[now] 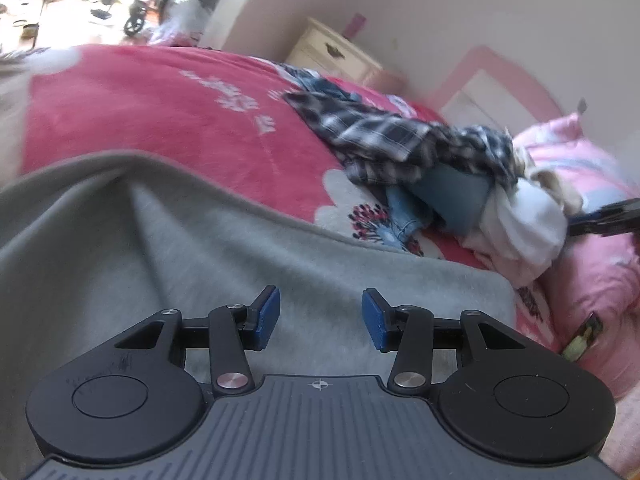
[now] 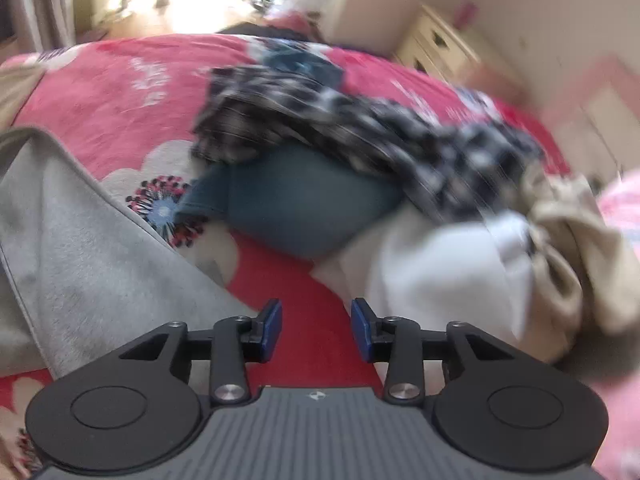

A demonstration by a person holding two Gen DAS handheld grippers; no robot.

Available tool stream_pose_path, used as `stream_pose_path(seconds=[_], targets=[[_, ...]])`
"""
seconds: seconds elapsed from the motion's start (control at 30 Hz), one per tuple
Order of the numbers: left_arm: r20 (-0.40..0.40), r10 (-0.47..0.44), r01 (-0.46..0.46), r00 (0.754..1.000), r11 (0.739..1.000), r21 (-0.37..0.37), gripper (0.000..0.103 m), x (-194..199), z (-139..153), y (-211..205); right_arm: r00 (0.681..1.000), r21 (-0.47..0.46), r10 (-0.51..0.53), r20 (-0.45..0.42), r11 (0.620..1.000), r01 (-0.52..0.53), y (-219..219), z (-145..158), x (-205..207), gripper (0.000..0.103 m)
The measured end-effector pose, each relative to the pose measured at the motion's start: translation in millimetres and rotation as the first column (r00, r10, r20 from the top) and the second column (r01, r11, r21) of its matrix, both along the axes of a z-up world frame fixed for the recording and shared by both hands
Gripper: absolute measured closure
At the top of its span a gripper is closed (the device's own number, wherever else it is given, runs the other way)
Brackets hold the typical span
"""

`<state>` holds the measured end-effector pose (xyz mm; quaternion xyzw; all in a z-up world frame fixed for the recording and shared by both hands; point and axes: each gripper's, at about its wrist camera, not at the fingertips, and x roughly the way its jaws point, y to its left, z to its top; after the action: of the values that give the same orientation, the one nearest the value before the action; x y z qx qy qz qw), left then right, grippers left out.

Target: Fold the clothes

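Your left gripper [image 1: 321, 318] hangs over the soft grey fleece garment [image 1: 224, 256], its blue-padded jaws parted and holding nothing. The garment lies spread on the pink-red floral plush blanket [image 1: 160, 108] that covers the bed; its folded edge runs diagonally from upper left to lower right, and its near side is cut off behind the gripper body. Your right gripper [image 2: 316, 330] has its jaws released too, empty above bare blanket, with the grey garment just left of it. Beyond that garment sits the pile of unfolded clothes: a black-and-white plaid shirt [image 2: 340, 120] draped over a teal-blue cloth [image 2: 304, 208], with a white cloth [image 2: 432, 272] and a beige cloth [image 2: 568, 240] beside them. White lettering on the blanket [image 1: 236, 96] is too blurred to read, and motion blur smears much of the pile.
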<state>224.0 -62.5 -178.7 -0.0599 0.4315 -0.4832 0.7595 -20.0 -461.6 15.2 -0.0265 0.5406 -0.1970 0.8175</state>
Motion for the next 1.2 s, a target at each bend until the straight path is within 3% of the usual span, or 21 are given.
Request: stream_pose_path(seconds=[0.1,0.17,0.27,0.37,0.47,0.6,0.63,0.7,0.8,0.9,1.0,1.07,1.1,1.2], targets=[[0.036,-0.063,0.064,0.997,0.998,-0.007,0.057,4.8,8.5,-37.6,0.993,0.112,-0.116,0.031,0.987,0.111,-24.7,6.6,-21.8,0.051],[0.053,-0.104,0.105,0.993,0.994,-0.023,0.056,3.9,9.6,-64.8,0.968,0.247,-0.233,0.09,0.947,0.205,-45.3,-5.7,-41.4,0.049],[0.065,-0.163,0.164,0.984,0.986,-0.004,0.056,-5.5,1.2,-105.9,0.912,0.483,-0.398,0.1,0.821,0.305,-70.2,-54.5,-60.4,0.049],[0.084,-0.22,0.218,0.972,0.975,0.037,0.056,-23.2,-0.5,-127.4,0.875,0.62,-0.483,0.04,0.698,0.358,-80.0,-117.6,-60.5,0.049],[0.075,-0.273,0.264,0.959,0.959,0.103,0.056,-38.9,-1.5,-143.2,0.867,0.738,-0.497,0.025,0.594,0.32,-78.5,-157.1,-62.1,0.049],[0.041,-0.336,0.323,0.941,0.928,0.187,0.056,-56.9,-3.6,-162.0,0.871,0.818,-0.484,0.077,0.531,0.222,-79.2,-180.2,-66.1,0.05],[0.031,-0.351,0.337,0.936,0.919,0.203,0.056,-61.0,-4.5,-167.1,0.876,0.828,-0.473,0.093,0.525,0.196,-78.8,-184.2,-65.5,0.053],[0.023,-0.37,0.355,0.929,0.905,0.234,0.056,-69.6,-7.1,-175.7,0.884,0.84,-0.452,0.121,0.521,0.152,-81.1,-191.2,-64.1,0.074],[0.044,-0.351,0.326,0.935,0.905,0.274,0.056,-84.2,-12.4,-176.1,0.89,0.842,-0.408,0.201,0.537,0.056,-83.6,-188.9,-61.9,0.088],[0.057,-0.309,0.281,0.949,0.915,0.289,0.056,-90.6,-13.0,-166.9,0.896,0.764,-0.307,0.319,0.643,-0.052,-69.9,-164.5,-54.1,0.09],[0.07,-0.267,0.235,0.961,0.924,0.303,0.056,-96.9,-13.6,-157.7,0.881,0.581,-0.08,0.467,0.778,-0.237,-32.2,-125.4,-39.4,0.09],[0.079,-0.239,0.204,0.968,0.928,0.311,0.056,-101.1,-14.0,-151.5,0.839,0.364,0.169,0.518,0.844,-0.395,9.0,-104.5,-26.7,0.09],[0.084,-0.225,0.188,0.971,0.93,0.315,0.056,-103.3,-14.2,-148.4,0.808,0.261,0.286,0.516,0.845,-0.466,30.1,-102.0,-21.4,0.089],[0.057,-0.162,0.138,0.985,0.945,0.297,0.056,-99.6,-23.0,-146.7,0.696,-0.01,0.577,0.427,0.773,-0.635,87.9,-111.7,-10.7,0.085]])
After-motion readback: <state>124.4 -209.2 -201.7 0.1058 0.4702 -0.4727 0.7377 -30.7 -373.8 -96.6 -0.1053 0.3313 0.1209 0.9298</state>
